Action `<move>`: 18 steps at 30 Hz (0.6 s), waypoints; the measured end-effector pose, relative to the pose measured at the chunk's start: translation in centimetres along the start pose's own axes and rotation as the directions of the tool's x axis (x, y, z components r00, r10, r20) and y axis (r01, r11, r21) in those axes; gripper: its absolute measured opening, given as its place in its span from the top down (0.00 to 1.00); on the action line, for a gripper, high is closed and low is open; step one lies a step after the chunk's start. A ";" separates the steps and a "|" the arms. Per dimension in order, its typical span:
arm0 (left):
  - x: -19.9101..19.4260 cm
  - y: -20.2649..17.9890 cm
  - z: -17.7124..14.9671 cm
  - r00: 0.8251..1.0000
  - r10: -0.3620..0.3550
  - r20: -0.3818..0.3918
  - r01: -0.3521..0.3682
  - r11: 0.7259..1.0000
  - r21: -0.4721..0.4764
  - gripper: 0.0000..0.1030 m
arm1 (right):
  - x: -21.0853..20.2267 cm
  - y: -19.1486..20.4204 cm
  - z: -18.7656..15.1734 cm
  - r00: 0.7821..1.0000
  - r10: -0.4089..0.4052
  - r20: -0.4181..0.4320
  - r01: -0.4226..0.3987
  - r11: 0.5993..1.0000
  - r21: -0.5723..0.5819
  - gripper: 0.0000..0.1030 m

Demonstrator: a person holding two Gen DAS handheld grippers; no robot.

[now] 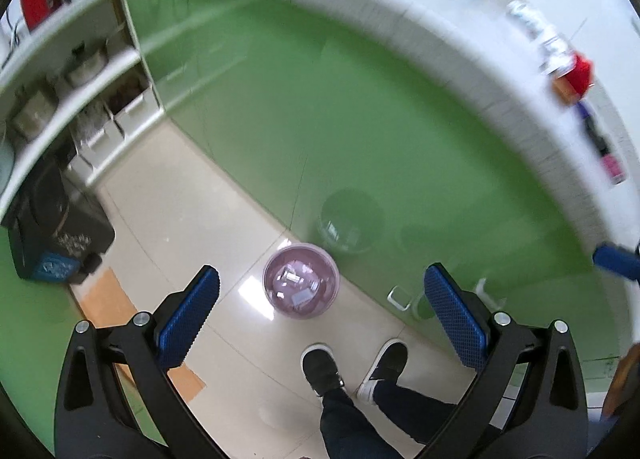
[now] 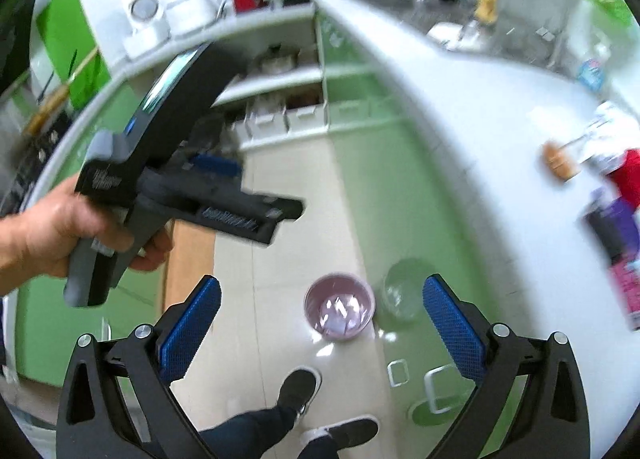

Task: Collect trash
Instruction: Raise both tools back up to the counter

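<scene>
Your left claw (image 1: pixel 320 299) was spread wide with nothing between its blue pads (image 1: pixel 192 311), and your right claw (image 2: pixel 320 311) was equally released and empty, so neither was carrying trash at this moment. Both were held high and pointed down at the floor, with the pink waste bin (image 1: pixel 301 285) lying almost straight ahead between the fingers of each; in the right wrist view the bin (image 2: pixel 339 306) showed pale scraps already lying in its bottom. Just beyond it stood the glossy green cabinet front (image 1: pixel 320 119), and your shoes (image 1: pixel 320 369) were just below the claws, near the bin. The likely remaining trash sat up on the white bench (image 2: pixel 480 131), well off to the right of the right claw: a red item (image 2: pixel 628 175), an orange-brown piece (image 2: pixel 560 159) and a dark purple and pink package (image 2: pixel 612 231), all too blurred to name with certainty. The frames were smeared by motion, so to do this step well you probably needed to slow down, swing the right claw up to the bench, and centre one item squarely between the pads before closing. Your left hand (image 2: pixel 60 235) crossed close in front, so keeping the two claws apart looked wise.
</scene>
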State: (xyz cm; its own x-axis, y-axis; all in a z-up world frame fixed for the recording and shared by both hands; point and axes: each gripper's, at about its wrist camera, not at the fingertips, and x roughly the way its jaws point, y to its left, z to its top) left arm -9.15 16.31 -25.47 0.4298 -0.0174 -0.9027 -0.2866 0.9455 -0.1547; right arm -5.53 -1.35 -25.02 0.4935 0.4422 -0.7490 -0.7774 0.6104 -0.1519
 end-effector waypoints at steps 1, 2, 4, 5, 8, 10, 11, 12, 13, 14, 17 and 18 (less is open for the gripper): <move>-1.5 -0.7 0.6 1.000 -0.001 0.020 0.001 1.000 0.010 0.03 | -0.8 -0.3 0.4 1.000 -0.011 0.013 0.010 1.000 0.009 0.06; -2.1 -1.1 1.0 1.000 0.000 0.031 0.000 1.000 0.018 0.03 | -2.0 -1.0 0.9 0.999 -0.028 0.030 0.027 0.999 0.024 0.06; -4.0 -2.3 2.1 0.998 -0.006 0.056 0.004 1.000 0.030 0.03 | -4.0 -2.3 1.7 0.996 -0.067 0.058 0.065 0.997 0.047 0.06; -4.8 -3.0 2.6 0.998 -0.012 0.068 0.009 0.999 0.036 0.03 | -4.8 -2.9 1.9 0.994 -0.084 0.067 0.081 0.995 0.056 0.06; -6.6 -4.8 4.0 0.995 -0.031 0.093 0.026 0.998 0.058 0.03 | -7.4 -5.0 2.4 0.985 -0.144 0.092 0.134 0.986 0.103 0.06; -7.9 -6.3 5.0 0.992 -0.044 0.115 0.035 0.996 0.081 0.03 | -8.6 -6.7 2.3 0.978 -0.181 0.101 0.166 0.976 0.137 0.06; -8.4 -6.9 5.3 0.991 -0.049 0.123 0.037 0.995 0.091 0.03 | -9.2 -7.6 2.2 0.974 -0.200 0.104 0.183 0.971 0.155 0.06; -8.9 -7.6 5.9 0.990 -0.058 0.132 0.044 0.994 0.104 0.03 | -9.8 -8.4 2.1 0.972 -0.211 0.105 0.192 0.967 0.167 0.06; -9.3 -8.2 6.5 0.988 -0.063 0.141 0.047 0.992 0.114 0.03 | -10.5 -9.5 2.2 0.967 -0.230 0.108 0.208 0.960 0.185 0.06; -9.6 -8.7 6.8 0.987 -0.067 0.146 0.049 0.991 0.122 0.03 | -11.2 -10.6 2.3 0.961 -0.253 0.111 0.227 0.952 0.204 0.06; -10.5 -10.2 8.0 0.983 -0.082 0.164 0.058 0.987 0.148 0.03 | -12.8 -13.0 2.7 0.950 -0.287 0.120 0.251 0.935 0.250 0.06; -10.7 -10.9 8.6 0.982 -0.089 0.168 0.062 0.985 0.159 0.03 | -13.2 -13.7 2.8 0.947 -0.295 0.124 0.256 0.931 0.261 0.06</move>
State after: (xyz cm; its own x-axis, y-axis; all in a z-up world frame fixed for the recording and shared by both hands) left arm -3.26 8.97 -10.65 0.5913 -0.0469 -0.8051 -0.1196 0.9822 -0.1450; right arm -0.29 -13.75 -11.20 0.7454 0.3200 -0.5848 -0.4955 0.8529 -0.1648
